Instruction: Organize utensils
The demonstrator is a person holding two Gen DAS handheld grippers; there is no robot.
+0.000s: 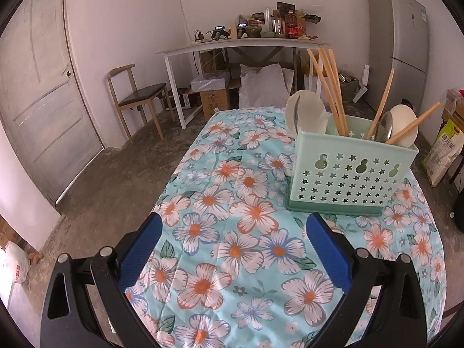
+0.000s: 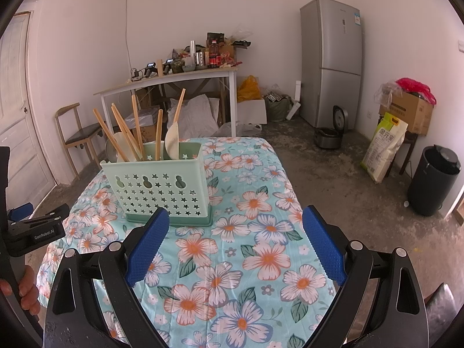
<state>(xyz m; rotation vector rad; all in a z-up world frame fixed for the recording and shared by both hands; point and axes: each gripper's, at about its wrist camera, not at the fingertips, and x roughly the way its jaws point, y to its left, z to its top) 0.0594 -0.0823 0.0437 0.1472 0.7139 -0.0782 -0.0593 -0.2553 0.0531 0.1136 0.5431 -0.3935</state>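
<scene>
Left claw (image 1: 235, 223) and right claw (image 2: 236, 216) both spread wide, gripping nothing, low in frame. Pale green star-perforated plastic utensil caddy (image 1: 348, 171) upright on floral-cloth table (image 1: 232, 246), holding wooden chopsticks (image 1: 330, 87) and spoons.

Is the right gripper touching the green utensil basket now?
Apart. In the left wrist view, the green utensil basket stands alone, nothing touching it; the right gripper is open and empty.

Soft even daylight, sharp focus, fisheye-bent edges — dark corner vignette

The green caddy (image 1: 348, 171) hides the utensils' lower ends, and the desk clutter (image 2: 203, 55) seems too small to identify.
</scene>
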